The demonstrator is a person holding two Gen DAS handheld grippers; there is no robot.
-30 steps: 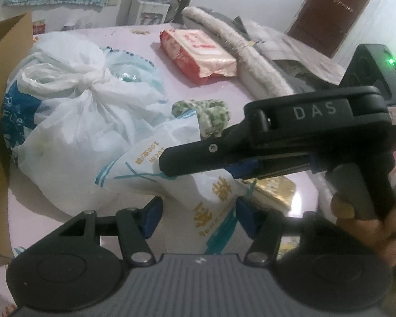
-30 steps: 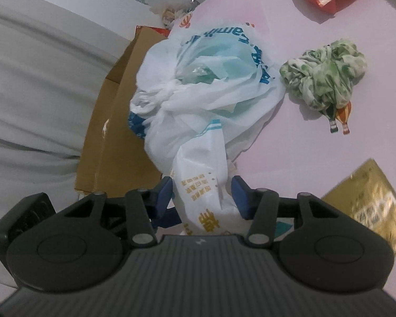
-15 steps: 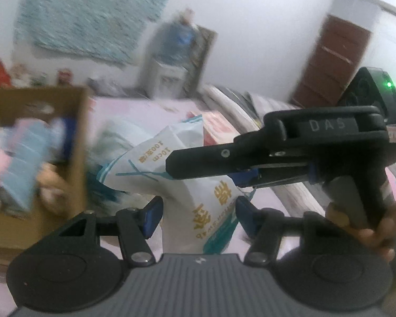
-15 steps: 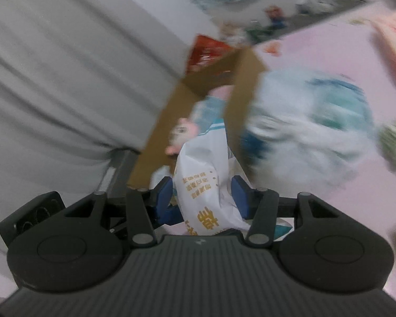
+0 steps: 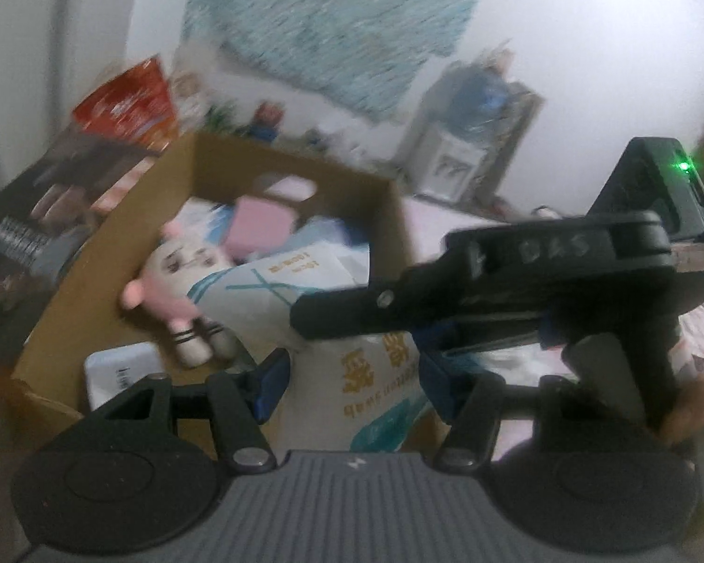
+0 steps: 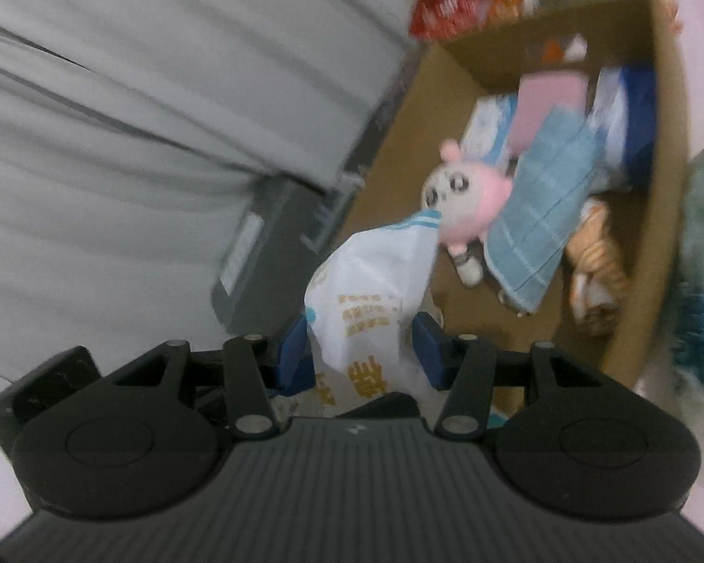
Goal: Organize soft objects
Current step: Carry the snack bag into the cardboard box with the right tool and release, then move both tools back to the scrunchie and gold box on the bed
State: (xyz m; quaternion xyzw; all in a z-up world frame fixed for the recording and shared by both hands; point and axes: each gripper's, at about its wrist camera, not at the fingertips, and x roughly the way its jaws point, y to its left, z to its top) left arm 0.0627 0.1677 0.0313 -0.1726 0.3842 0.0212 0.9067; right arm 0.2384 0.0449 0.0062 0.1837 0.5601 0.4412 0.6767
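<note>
We hold a white plastic bag [image 5: 375, 366] printed with yellow characters between both tools. Our left gripper [image 5: 352, 377] has its blue pads on either side of the bag's lower part, pressing into it, and our right gripper [image 6: 361, 352] is clenched on the same bag [image 6: 371, 291] — its body also crosses the left wrist view from the right, dark and blurred.

The bag hangs over the near edge of an open cardboard box [image 5: 389, 216], its top reaching in above the contents. Inside the box [image 6: 666, 94] lie a pink-and-white plush doll [image 6: 464, 197], touching the bag's upper corner, a folded blue cloth [image 6: 539, 216] just beside the doll, and an orange striped plush [image 6: 596, 272] against the box wall. Grey curtain [image 6: 141, 117] fills the left of the right wrist view.
</note>
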